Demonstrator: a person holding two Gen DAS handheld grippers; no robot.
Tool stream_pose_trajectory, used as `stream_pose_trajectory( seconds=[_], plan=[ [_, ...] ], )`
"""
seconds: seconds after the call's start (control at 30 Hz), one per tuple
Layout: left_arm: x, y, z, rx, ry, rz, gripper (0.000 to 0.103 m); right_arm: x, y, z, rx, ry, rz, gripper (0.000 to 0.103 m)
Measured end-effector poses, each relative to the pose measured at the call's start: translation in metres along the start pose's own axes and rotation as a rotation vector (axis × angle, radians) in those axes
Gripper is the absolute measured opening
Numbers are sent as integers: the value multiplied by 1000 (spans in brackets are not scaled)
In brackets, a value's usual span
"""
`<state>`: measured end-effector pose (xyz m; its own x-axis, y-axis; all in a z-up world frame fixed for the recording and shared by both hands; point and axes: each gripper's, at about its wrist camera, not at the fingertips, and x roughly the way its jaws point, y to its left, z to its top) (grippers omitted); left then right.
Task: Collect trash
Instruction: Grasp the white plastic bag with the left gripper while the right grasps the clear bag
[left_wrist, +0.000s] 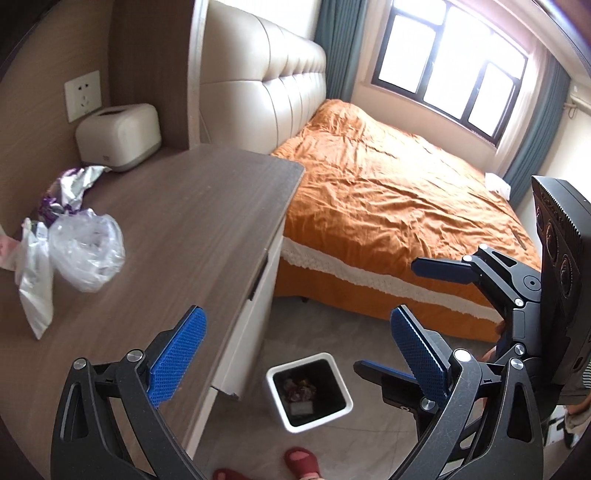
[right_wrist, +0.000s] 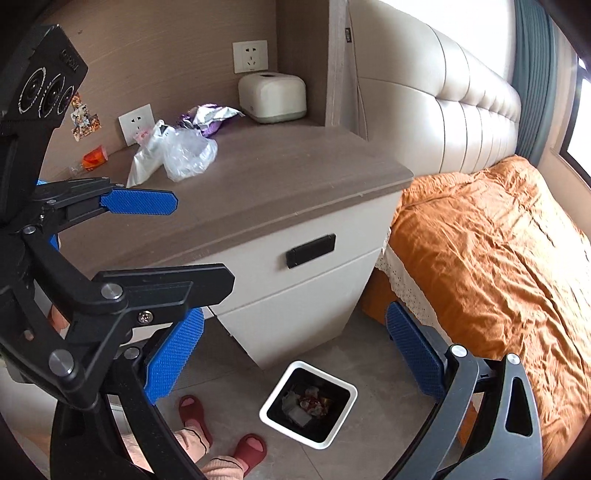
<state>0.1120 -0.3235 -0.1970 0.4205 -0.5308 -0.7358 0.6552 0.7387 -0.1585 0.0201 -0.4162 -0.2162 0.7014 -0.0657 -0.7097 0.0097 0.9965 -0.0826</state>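
Clear plastic bag (left_wrist: 86, 249) on nightstand (left_wrist: 192, 206), left of empty, spread left hand-held gripper (left_wrist: 299, 354)

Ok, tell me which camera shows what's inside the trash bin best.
The right wrist view. It looks down into the trash bin, so crumpled paper and colourful wrappers at the bottom can be told apart. The left wrist view also shows the trash bin open from above, but its inside is darker there and the contents read only as a dim heap.

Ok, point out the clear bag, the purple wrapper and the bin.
Clear bag (right_wrist: 188, 153), right wrist view, crumpled middle.
Purple wrapper (right_wrist: 208, 116), right wrist view, silver inside face.
Bin (left_wrist: 334, 373), left wrist view, white rim.
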Motion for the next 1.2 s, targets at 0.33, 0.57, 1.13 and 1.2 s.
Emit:
stream_pose_trajectory(
  seconds=[0.33,0.57,1.13,1.2],
  plan=[
    [-56,67,2,-66,-69,141,98,10,51,53,-91,-80,101,99],
    [-83,118,0,-118,-100,213,98,28,89,87,-141,-112,137,99],
    [-55,215,8,-165,-85,256,98,109,123,127,-126,-67,121,99],
    [-49,226,10,-177,-85,261,98,119,122,130,-123,-57,118,99]
  ],
)
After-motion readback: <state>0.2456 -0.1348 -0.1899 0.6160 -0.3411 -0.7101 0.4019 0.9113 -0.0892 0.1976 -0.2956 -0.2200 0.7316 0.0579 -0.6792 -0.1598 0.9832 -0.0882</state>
